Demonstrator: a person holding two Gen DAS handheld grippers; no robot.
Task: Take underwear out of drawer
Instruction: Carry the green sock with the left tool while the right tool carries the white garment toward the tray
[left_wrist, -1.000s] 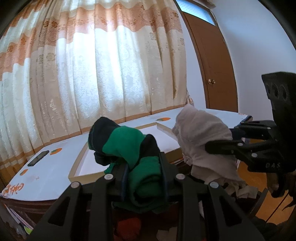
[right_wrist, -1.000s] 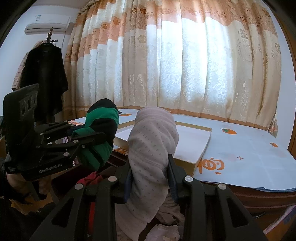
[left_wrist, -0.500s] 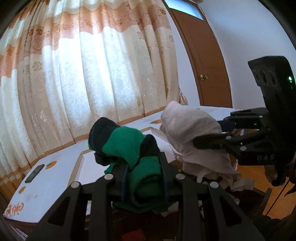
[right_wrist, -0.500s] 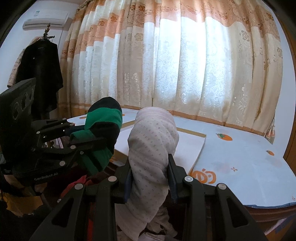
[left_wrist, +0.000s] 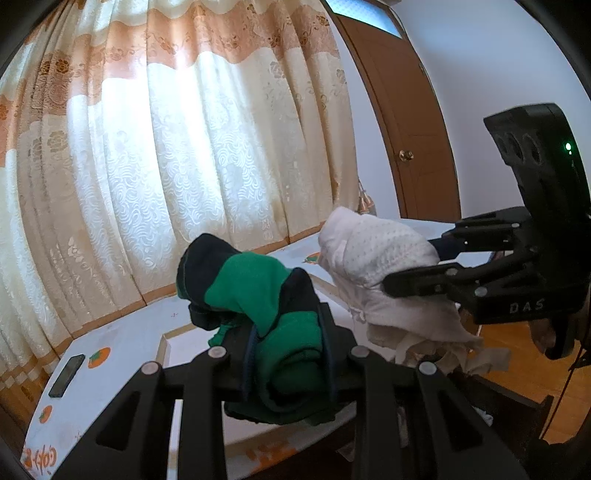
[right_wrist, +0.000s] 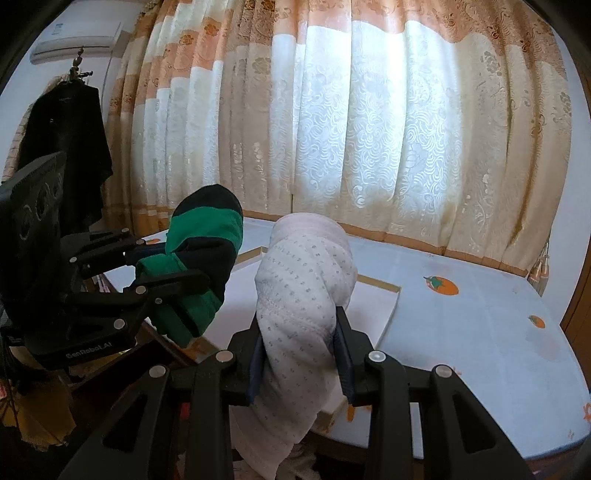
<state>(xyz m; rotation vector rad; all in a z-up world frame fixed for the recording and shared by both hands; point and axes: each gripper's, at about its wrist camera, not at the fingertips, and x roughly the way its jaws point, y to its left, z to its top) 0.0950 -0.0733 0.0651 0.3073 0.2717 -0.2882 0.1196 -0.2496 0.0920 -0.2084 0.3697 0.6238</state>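
Green-and-black underwear (left_wrist: 266, 295) is clamped in the left gripper (left_wrist: 288, 350) — pale dotted underwear (right_wrist: 303, 295) in the right gripper (right_wrist: 301, 354).

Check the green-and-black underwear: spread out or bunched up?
Bunched up. The green-and-black underwear sits as a folded wad clamped between the left gripper's pads, its top flopping over in rounded folds.

hand-held grippers (left_wrist: 288, 354): 2 | underwear pieces (left_wrist: 255, 284): 2 | phone (left_wrist: 67, 374): 1 | door (left_wrist: 402, 122): 1
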